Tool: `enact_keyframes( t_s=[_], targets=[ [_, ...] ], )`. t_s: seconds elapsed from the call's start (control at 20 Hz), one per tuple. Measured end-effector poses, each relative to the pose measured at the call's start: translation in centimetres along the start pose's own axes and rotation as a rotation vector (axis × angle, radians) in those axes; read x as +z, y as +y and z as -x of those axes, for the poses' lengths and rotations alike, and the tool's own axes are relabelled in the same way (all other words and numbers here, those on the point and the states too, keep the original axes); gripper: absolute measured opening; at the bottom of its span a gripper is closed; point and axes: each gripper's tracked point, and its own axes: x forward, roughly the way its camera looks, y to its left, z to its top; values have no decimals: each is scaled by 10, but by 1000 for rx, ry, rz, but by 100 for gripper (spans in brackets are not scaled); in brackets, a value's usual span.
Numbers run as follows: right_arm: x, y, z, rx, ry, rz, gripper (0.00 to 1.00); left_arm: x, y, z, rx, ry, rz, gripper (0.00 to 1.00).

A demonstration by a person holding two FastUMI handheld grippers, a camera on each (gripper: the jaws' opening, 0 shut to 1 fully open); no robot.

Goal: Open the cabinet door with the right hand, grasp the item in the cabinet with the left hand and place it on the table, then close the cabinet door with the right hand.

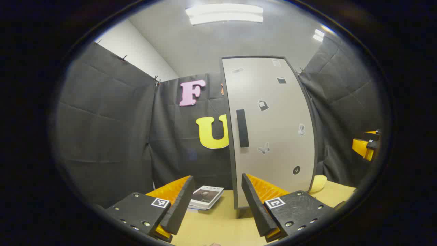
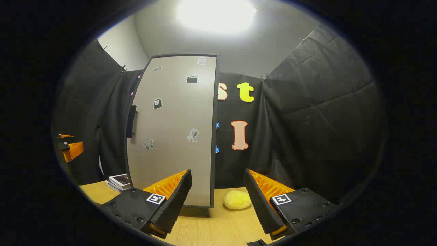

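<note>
- Cabinet [image 1: 273, 130] stands upright on the wooden table [image 1: 218, 222], toward its far edge, with the door shut; what it holds is hidden.
- Nearest in the left gripper view, the left gripper [image 1: 215, 201] hovers over the table with its fingers spread and nothing between them.
- In the right gripper view, the right gripper [image 2: 218, 198] likewise hangs released and empty above the near part of the table.
- A stack of books [image 1: 206, 197] lies just left of the cabinet's base, near the far edge.
- A yellow sponge-like lump [image 2: 237, 200] rests just right of the cabinet; in the left gripper view the cabinet cuts most of it off.
- The door carries a dark vertical handle [image 1: 242, 128] and small stickers too tiny to make out.
- Black cloth walls [image 2: 321, 112] close the booth behind, under a bright ceiling light [image 1: 224, 13].
</note>
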Motion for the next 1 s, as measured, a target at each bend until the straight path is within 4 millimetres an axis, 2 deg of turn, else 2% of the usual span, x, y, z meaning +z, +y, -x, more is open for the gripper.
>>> enact_keyframes(
  t_s=[0.45,0.5,0.55,0.7,0.75,1.0],
  targets=[
    [1,8,3,7,17,-16,97,10,7,4,12,-22,-9,84],
    [2,9,3,9,18,-13,98,10,8,4,15,-22,-10,86],
    [1,9,2,9,18,-6,98,10,9,5,18,-21,-11,83],
    [3,11,3,12,15,5,98,8,13,7,28,-15,-13,86],
    [4,13,4,16,15,2,98,9,15,7,32,-17,-13,83],
    [10,27,-2,40,22,1,97,6,22,8,47,-15,-7,86]
  ],
)
